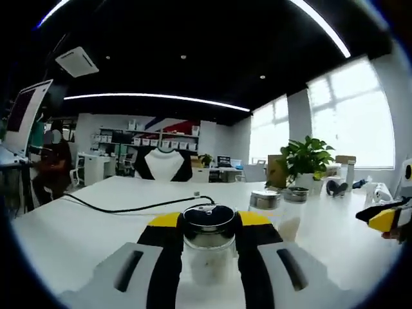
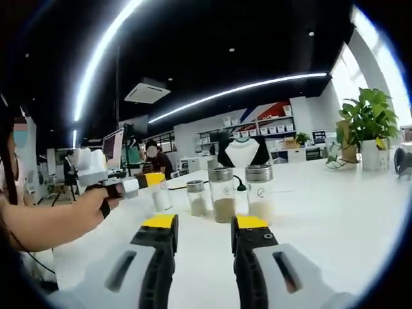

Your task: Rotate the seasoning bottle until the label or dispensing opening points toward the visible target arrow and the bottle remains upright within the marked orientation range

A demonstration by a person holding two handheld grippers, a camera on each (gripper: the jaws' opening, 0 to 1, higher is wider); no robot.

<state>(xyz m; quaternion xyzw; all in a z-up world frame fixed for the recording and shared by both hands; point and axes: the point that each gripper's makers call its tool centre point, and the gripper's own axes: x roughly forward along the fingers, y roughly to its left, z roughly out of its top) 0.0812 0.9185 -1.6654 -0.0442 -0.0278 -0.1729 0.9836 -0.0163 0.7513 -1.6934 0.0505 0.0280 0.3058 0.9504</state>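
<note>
The left gripper (image 1: pixel 208 226) clamps a clear seasoning bottle (image 1: pixel 207 248) with a steel lid, pale powder low inside, upright between its jaws at six o'clock in the left gripper view. Two more shakers (image 1: pixel 265 201) stand at its two o'clock. In the right gripper view the right gripper (image 2: pixel 204 225) has its jaws parted around nothing; three jars (image 2: pixel 223 193) of pale and tan powder stand at its twelve o'clock. The white table (image 2: pixel 335 206) bears a black cable (image 1: pixel 122 207) and a potted plant (image 2: pixel 368 129). Office shelves (image 1: pixel 148 138) line the far wall.
</note>
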